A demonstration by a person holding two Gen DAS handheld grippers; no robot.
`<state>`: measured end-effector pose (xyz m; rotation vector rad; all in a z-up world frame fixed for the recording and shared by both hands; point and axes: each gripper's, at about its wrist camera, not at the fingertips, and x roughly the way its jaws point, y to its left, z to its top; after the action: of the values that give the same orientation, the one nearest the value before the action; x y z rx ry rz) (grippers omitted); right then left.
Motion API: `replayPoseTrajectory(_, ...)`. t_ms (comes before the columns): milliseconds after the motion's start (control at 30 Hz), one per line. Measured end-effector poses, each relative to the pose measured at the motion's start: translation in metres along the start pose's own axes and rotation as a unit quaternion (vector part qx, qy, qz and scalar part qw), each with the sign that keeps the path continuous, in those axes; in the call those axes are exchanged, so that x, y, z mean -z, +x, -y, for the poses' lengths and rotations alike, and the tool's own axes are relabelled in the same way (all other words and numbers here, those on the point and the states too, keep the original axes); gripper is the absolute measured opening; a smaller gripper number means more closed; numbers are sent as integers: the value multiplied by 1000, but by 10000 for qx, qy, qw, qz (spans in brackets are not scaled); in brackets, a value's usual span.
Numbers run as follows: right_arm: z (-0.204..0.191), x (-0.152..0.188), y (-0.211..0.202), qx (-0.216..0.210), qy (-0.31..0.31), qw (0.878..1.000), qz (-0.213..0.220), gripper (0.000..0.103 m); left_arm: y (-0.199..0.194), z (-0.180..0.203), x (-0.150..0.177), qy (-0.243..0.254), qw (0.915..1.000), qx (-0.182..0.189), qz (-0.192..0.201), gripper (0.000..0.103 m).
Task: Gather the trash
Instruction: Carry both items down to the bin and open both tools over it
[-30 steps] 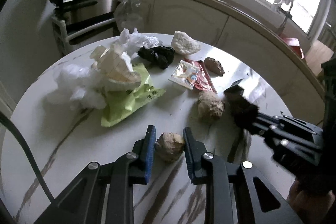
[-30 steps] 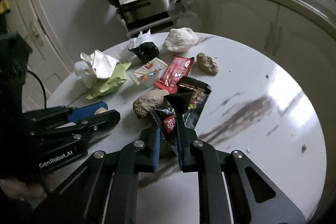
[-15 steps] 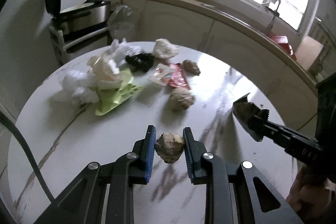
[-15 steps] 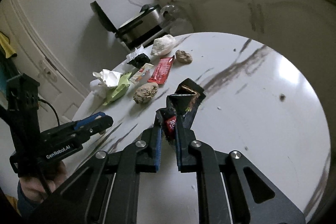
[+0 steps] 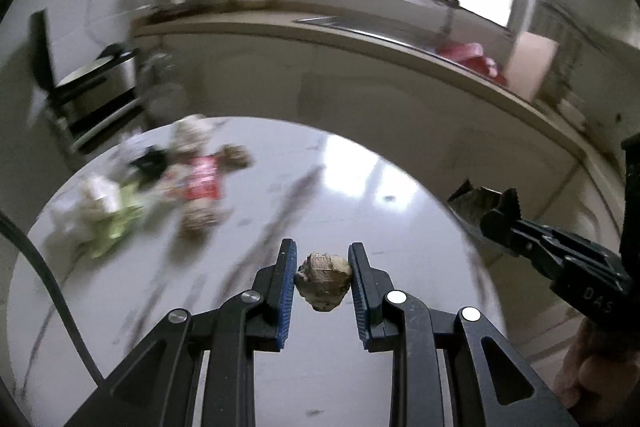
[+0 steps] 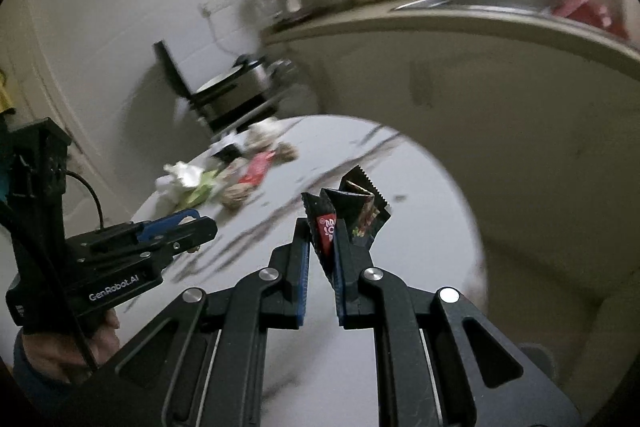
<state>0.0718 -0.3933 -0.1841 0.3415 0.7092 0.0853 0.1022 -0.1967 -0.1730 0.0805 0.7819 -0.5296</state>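
Note:
My left gripper (image 5: pixel 322 259) is shut on a crumpled brown paper ball (image 5: pixel 323 283), lifted above the round white marbled table (image 5: pixel 360 187). My right gripper (image 6: pixel 322 231) is shut on a dark snack wrapper (image 6: pixel 352 211) with a red label, also held in the air; it shows at the right of the left wrist view as the right gripper (image 5: pixel 496 219). The left gripper (image 6: pixel 188 227) appears at the left of the right wrist view. More trash (image 5: pixel 192 179) lies blurred at the table's far left: white tissues, a green bag, a red wrapper, brown paper balls.
A curved counter (image 5: pixel 400 43) with cream cabinets runs behind the table, under a bright window. An open-lidded appliance (image 5: pixel 92 83) stands on a rack at the far left. A hand (image 6: pixel 60 351) holds the left gripper's grip. A cable (image 5: pixel 48 287) crosses the left edge.
Both grippers have risen and swung to the right, away from the trash pile, each carrying its piece. The pile now sits farther off at the left and the picture is blurred.

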Motion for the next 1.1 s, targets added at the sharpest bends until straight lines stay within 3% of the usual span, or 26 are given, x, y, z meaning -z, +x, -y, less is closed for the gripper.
replayPoseTrajectory(333, 95, 38, -92, 931, 696, 9927, 319, 10, 35, 131, -16, 819, 9922, 887, -298, 22)
replayPoseTrajectory(633, 206, 104, -147, 1597, 1716, 9719, 230, 10, 91, 242, -14, 1439, 9724, 1582, -933, 22)
replayPoseTrajectory(833, 266, 150, -142, 1676, 2343, 9576, -47, 10, 163, 279, 0, 1621, 9599, 1569, -1665, 22)
replayPoseTrajectory(967, 304, 186, -123, 1584, 2823, 9455, -343, 10, 218, 289, 13, 1480, 9505, 1480, -2297, 22)
replayPoseTrajectory(1100, 324, 208, -103, 1502, 3085, 9376, -557, 11, 255, 294, 23, 1439, 9446, 1335, -2631, 23)
